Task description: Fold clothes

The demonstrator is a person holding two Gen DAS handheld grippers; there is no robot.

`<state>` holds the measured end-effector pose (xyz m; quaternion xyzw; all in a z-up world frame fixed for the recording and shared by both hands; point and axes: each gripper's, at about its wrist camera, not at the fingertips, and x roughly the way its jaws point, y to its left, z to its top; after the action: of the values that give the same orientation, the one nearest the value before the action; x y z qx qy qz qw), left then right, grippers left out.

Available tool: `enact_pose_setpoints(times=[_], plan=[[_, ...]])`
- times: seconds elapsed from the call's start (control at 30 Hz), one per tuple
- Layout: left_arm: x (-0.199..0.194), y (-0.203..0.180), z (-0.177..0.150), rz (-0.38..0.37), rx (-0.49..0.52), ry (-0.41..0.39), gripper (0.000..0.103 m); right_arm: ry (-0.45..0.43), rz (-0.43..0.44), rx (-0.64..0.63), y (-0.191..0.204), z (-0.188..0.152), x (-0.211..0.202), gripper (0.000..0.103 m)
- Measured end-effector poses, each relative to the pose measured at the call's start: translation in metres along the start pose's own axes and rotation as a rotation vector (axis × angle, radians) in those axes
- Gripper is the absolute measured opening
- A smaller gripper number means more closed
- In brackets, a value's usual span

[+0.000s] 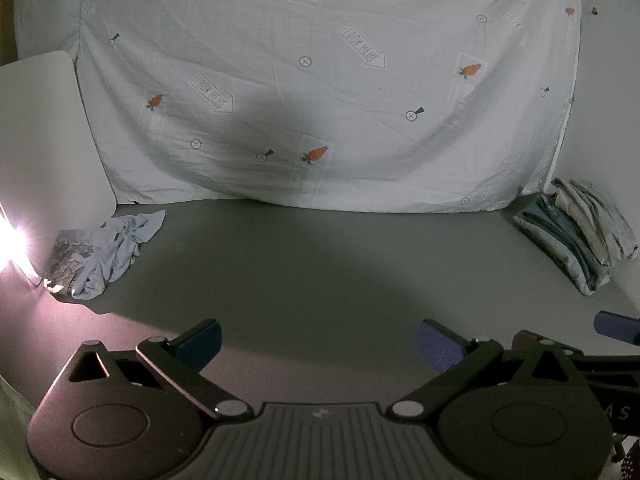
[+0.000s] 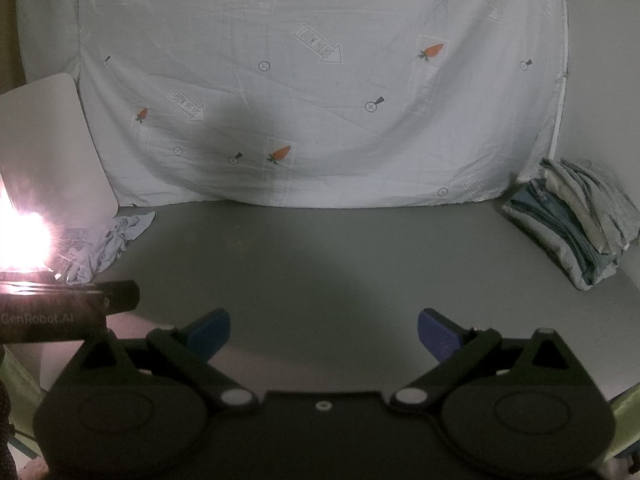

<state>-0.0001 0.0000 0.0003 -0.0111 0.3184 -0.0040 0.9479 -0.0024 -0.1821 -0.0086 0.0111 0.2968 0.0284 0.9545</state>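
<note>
Selection of the next garment is judged to be the step in hand. Both claws, the left claw (image 1: pixel 318 342) and the right claw (image 2: pixel 324 332), are held wide apart with nothing between the pads, above bare grey tabletop (image 1: pixel 320 260). A crumpled pale blue garment (image 1: pixel 116 248) is seen at the left of the frame, beside a bright lamp glare (image 1: pixel 10 240); a folded stack (image 1: pixel 580 232) lies at the right edge. A carrot-print sheet (image 1: pixel 320 80) is hung behind. Next, the crumpled piece would probably have to be reached, gripped and spread flat mid-table.
</note>
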Motion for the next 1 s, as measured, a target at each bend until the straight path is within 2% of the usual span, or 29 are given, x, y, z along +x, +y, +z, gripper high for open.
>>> enact_pose_setpoints(times=[1.0], plan=[[-0.003,-0.0002,0.0085,0.0,0.009,-0.003,0.103,-0.002,-0.001,-0.003,-0.0016,0.0021,-0.0029,0.102]])
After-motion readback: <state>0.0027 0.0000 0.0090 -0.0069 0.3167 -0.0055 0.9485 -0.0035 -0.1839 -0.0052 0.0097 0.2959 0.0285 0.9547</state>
